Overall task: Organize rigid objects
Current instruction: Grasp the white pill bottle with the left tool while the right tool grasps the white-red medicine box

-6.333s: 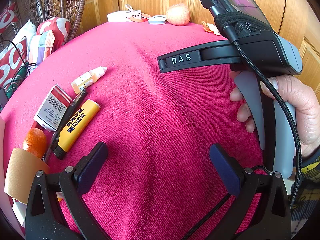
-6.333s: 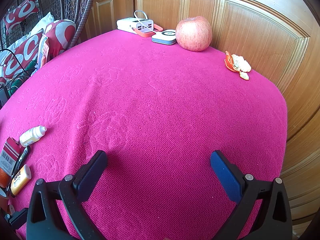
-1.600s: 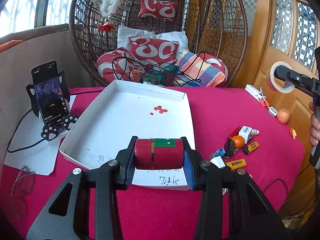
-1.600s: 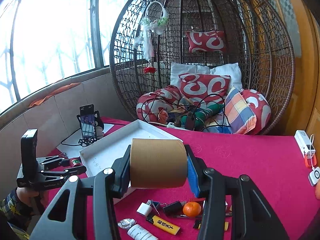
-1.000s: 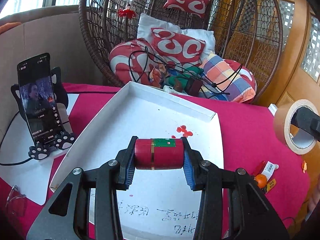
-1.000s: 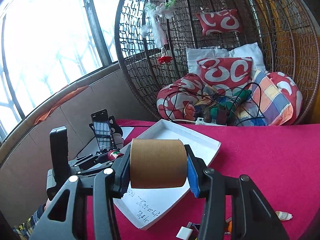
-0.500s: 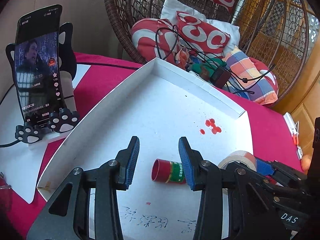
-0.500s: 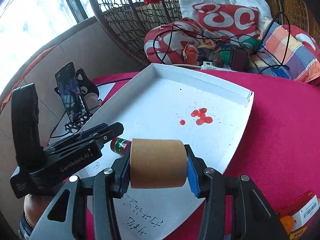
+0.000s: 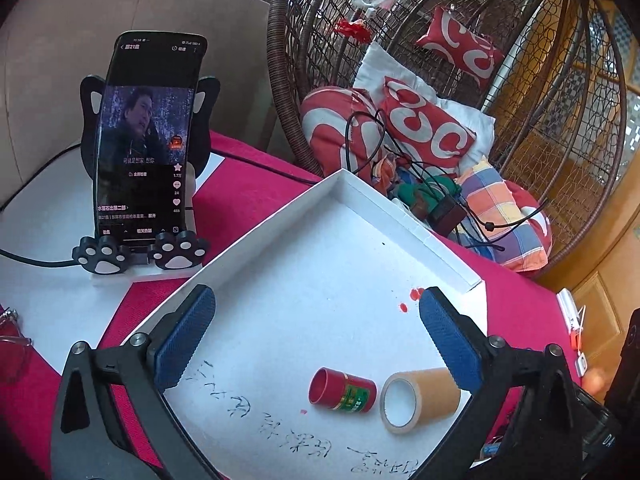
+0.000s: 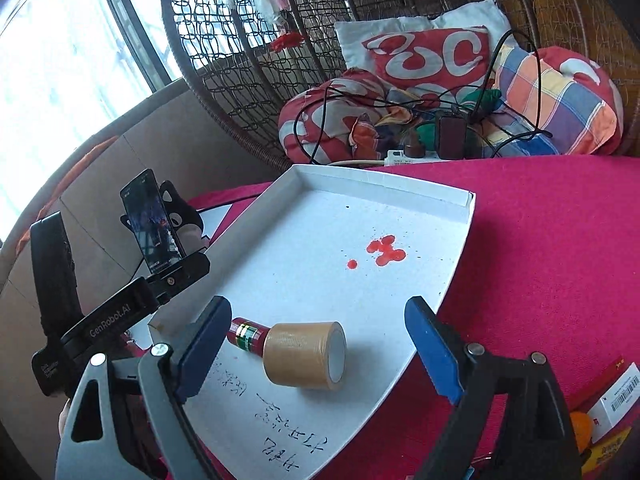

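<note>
White tray on the red-covered surface, holding:
- Red canister, lying on its side near the tray's near edge.
- Brown tape roll, on its side, touching the canister's right end.

Left gripper: fingers spread wide, empty (above the tray). Right gripper: fingers spread wide, empty.

Phone on stand, far left, off the tray.

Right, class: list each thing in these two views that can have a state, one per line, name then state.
Left gripper: open, holding nothing.
Right gripper: open, holding nothing.
Red canister: on its side in the tray.
Roll of brown tape: on its side, against the canister.
White tray: flat on the table, red stains inside.
Phone: upright in its stand, screen on.
</note>
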Available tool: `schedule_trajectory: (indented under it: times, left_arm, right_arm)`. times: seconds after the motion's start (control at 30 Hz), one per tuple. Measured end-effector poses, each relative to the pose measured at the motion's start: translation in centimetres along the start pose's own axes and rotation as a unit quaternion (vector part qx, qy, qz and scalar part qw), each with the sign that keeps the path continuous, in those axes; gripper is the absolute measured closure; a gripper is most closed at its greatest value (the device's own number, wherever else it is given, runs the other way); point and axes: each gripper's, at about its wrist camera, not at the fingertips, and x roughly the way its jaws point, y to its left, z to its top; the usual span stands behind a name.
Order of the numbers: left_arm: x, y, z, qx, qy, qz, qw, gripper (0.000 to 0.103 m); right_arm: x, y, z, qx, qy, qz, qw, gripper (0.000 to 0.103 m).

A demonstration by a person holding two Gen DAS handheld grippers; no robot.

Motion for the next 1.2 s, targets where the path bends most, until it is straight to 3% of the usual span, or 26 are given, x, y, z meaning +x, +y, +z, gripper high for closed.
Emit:
schedule_trajectory:
  times: [0.17,0.27,0.33,0.37,0.53,0.67,0.77,0.87,1.0,1.2]
  left_arm:
    - [-2.5,-0.4,-0.5,0.015,-0.028,-0.007,0.9995,0.000]
    - [-4.4,-1.5,-1.7,0.041,-0.046,-0.033,0.9976,0.000]
    - [-5.6,-2.6,-2.9,0.062,-0.053,-0.064,0.9946,0.000]
    - [-6.1,-3.3,-3.6,0.075,-0.057,-0.082,0.9922,0.000]
    - [-8.1,-7.6,-7.7,0.163,-0.052,-0.165,0.9712,0.000]
    - [-8.1,-11.3,-12.1,0.232,0.033,-0.220,0.9471,0.000]
    - [-7.5,-14.1,-16.2,0.293,0.100,-0.229,0.9227,0.000]
    - [-6.9,-16.1,-19.6,0.339,0.133,-0.228,0.9031,0.000]
    - [-5.4,-17.7,-22.0,0.355,0.169,-0.196,0.8984,0.001]
    - [-4.7,-19.0,-23.0,0.377,0.172,-0.161,0.8957,0.010]
  right_arm:
    - [-2.4,0.0,-0.2,-0.004,-0.032,-0.002,0.999,0.014]
    - [-5.3,-0.4,-0.5,-0.010,-0.071,-0.004,0.997,0.014]
    - [-7.6,-0.7,-0.7,-0.013,-0.105,-0.011,0.994,0.001]
    - [-8.9,-0.9,-0.9,-0.014,-0.128,-0.011,0.992,0.000]
    - [-15.9,-2.5,-2.0,-0.015,-0.246,0.006,0.969,0.000]
    - [-19.5,-5.4,-3.8,0.038,-0.312,0.023,0.949,0.000]
    - [-20.4,-7.3,-5.0,0.053,-0.306,-0.011,0.951,0.000]
    - [-20.8,-9.4,-6.3,0.068,-0.299,-0.052,0.950,0.000]
    - [-21.3,-12.6,-7.9,0.103,-0.293,-0.097,0.946,0.000]
    - [-21.3,-15.6,-9.6,0.134,-0.271,-0.136,0.943,0.000]
